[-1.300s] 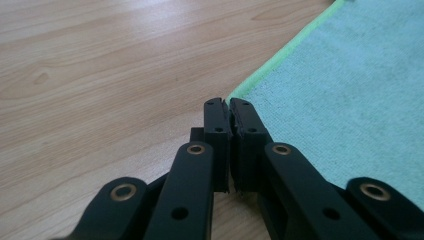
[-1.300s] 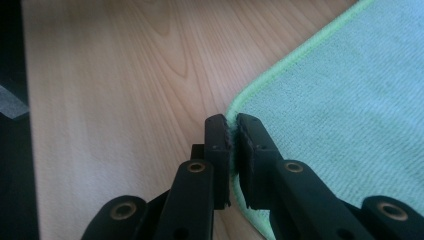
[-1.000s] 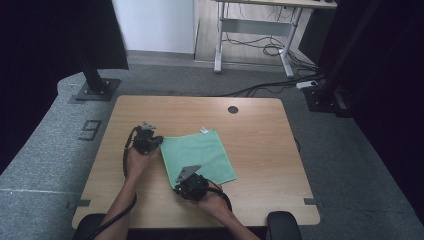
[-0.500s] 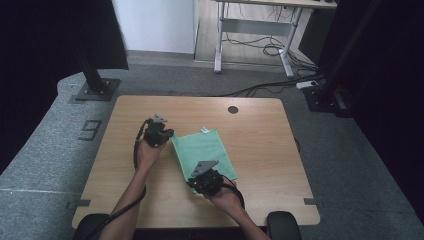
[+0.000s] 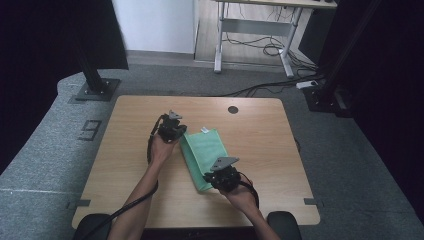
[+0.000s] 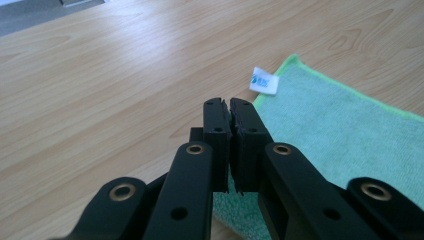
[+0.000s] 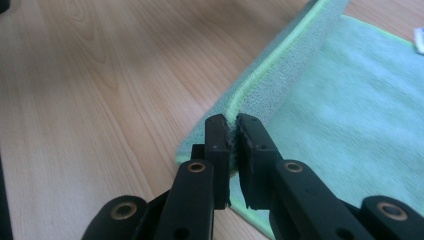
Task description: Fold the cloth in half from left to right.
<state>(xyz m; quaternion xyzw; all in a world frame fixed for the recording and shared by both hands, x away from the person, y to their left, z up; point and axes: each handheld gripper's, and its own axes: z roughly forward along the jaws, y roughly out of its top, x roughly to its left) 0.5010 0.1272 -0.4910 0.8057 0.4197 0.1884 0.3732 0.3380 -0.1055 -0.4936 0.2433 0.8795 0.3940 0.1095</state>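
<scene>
High view: nearest the person, the right tool is sitting at the near corner of a green cloth that's lying on the wooden tabletop, a bit right of centre. In the right gripper view its jaws are clenching the cloth's lime-stitched edge and holding it up in a raised flap over the flat layer. A bit farther out, the left tool is resting at the cloth's far left corner. In the left gripper view its jaws are pressing together with the cloth running under them, so it looks like it's gripping that corner, though the pinched bit itself is hiding. A small white tag is sticking out at the cloth's far edge. Farther still, a dark round hole is sitting near the tabletop's back edge.
</scene>
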